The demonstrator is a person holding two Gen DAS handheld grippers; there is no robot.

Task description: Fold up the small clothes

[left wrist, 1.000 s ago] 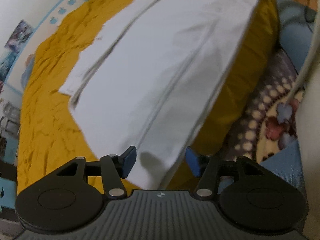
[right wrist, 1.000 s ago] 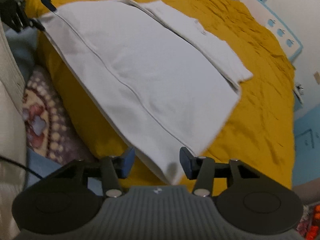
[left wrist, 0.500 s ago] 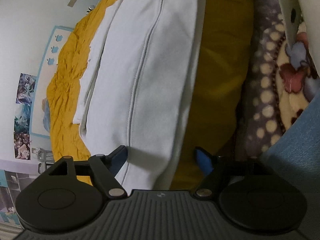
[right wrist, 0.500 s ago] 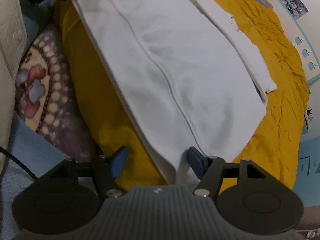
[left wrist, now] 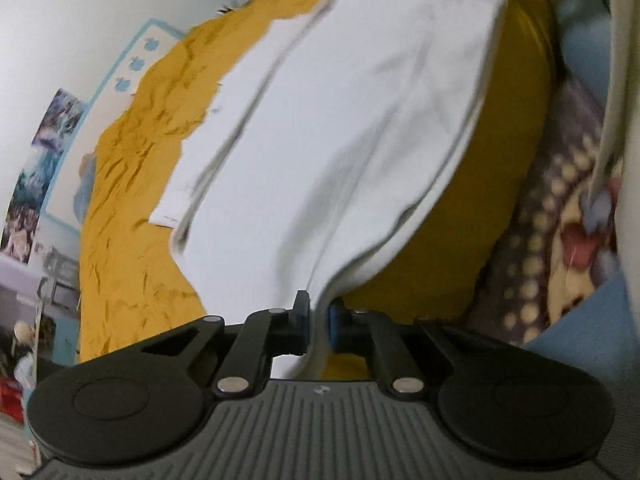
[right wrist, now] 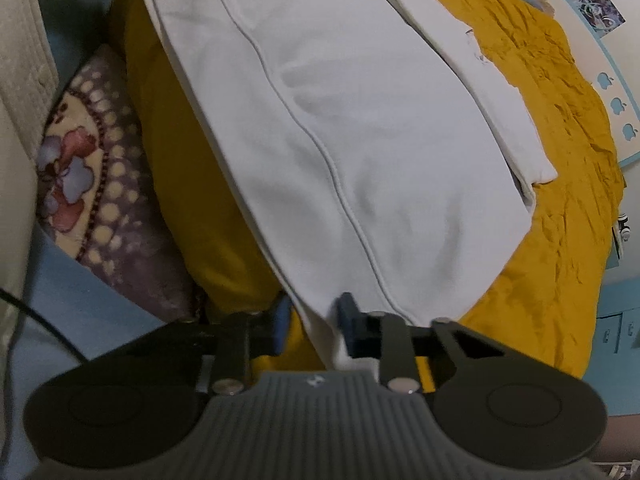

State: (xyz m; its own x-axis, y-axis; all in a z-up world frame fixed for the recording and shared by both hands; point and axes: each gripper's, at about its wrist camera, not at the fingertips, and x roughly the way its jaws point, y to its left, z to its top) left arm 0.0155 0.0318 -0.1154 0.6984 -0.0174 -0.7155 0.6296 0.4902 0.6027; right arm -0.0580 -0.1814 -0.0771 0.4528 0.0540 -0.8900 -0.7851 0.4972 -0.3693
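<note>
While both jaws are closing, the left gripper (left wrist: 318,320) and right gripper (right wrist: 310,326) each pinch a near corner of one white garment (left wrist: 340,140). Ahead of the jaws it spreads flat, seamed, over the one yellow bedspread (right wrist: 560,216).

The garment (left wrist: 352,128) ahead of the jaws is white with thin grey seam lines. The bed cover (left wrist: 132,208) under it is mustard yellow. Beside the jaws, a blanket (right wrist: 92,184) is purple with cream dots and red and blue flowers. The wall (left wrist: 60,32) far ahead is white with blue apple shapes (left wrist: 136,64).
</note>
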